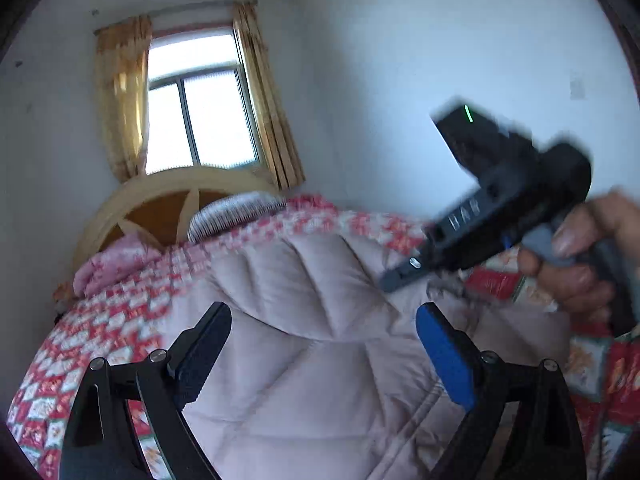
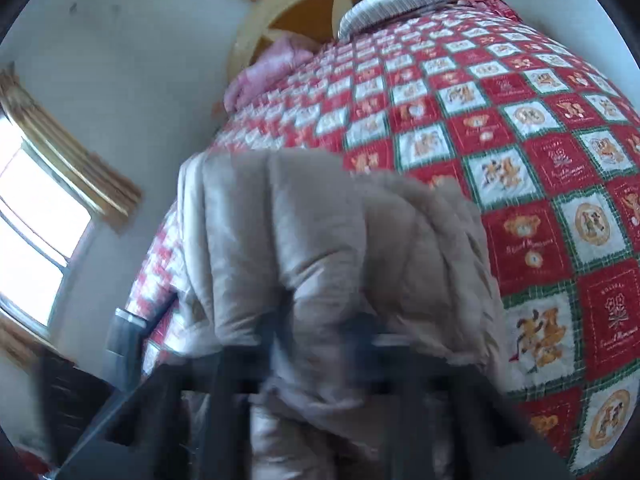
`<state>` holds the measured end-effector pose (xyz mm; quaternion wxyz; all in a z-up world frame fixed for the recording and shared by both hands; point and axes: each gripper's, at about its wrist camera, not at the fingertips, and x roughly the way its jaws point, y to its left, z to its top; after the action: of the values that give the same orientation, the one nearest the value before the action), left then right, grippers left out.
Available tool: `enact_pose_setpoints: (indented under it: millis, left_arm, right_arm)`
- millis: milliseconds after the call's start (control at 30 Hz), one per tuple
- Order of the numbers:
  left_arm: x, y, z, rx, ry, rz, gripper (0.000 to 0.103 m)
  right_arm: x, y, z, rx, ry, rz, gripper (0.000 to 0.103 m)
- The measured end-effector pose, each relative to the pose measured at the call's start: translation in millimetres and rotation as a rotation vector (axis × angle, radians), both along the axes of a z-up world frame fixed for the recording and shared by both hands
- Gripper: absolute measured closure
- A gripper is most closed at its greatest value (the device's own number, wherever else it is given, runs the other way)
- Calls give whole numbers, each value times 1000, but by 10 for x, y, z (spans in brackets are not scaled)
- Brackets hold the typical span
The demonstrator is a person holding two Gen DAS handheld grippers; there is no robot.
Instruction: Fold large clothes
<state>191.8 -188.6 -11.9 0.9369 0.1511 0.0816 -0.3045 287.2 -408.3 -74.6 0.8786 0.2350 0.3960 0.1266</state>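
Note:
A large beige quilted coat [image 1: 304, 320] lies on a bed with a red and white patchwork quilt [image 1: 120, 320]. My left gripper [image 1: 320, 344] is open above the coat, its fingers wide apart and empty. My right gripper [image 1: 404, 274] shows in the left wrist view at the right, held in a hand above the coat's right side. In the right wrist view the coat [image 2: 320, 248] fills the middle and the right gripper [image 2: 316, 344] is blurred, with coat fabric bunched between its fingers.
A rounded wooden headboard [image 1: 160, 200] and a striped pillow [image 1: 232, 212] stand at the far end of the bed. A window [image 1: 200, 108] with yellow curtains is behind them. A pink folded blanket [image 1: 116, 264] lies near the headboard.

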Motion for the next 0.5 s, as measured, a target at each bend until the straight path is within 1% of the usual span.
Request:
enact_pose_setpoints:
  millis: [33,100,167,200,267,300,333,367,433,467,500]
  left_arm:
    - [-29,51,123,-9,-33,23,8]
    - [52,50,287,4,-64,95,5]
    - [275,-44,331,34,-49,149,5]
    - [417,-117,291,57,-21,158,5]
    - [706,-327,97,145,47,188,5]
    - [839,-428,-54,199,86,206,5]
    - [931,-533,-219,232,125,206,5]
    - [969,-587,-333,232,146,191,5]
    - [986,-666,-489,217,172,192,5]
    - [964,-703,-536,218,168,198,5]
    - [938,-747,-575,236,155,203,5]
  right_arm:
    - [-60,-41,3,24,-21,-6,88]
    - [-192,-169,59,59,-64,-30,90]
    - [-318,-279,122,32,-99,-66,91]
    - [-345,-326,107,17,-99,-85,92]
    - [-372,-418,-3,-11,-61,-134,93]
    - [-369,-465,-98,-19,-36,-153,93]
    - [-367,-505,-202,-25,-14,-165,93]
    - [-364,-559,-329,-26,7,-180,93]
    - [-407,-608,-414,-30,22,-197,93]
    - [-413,-622,-438,-33,27,-203,93]
    - [-459,-625,-437,-46,33,-210,93]
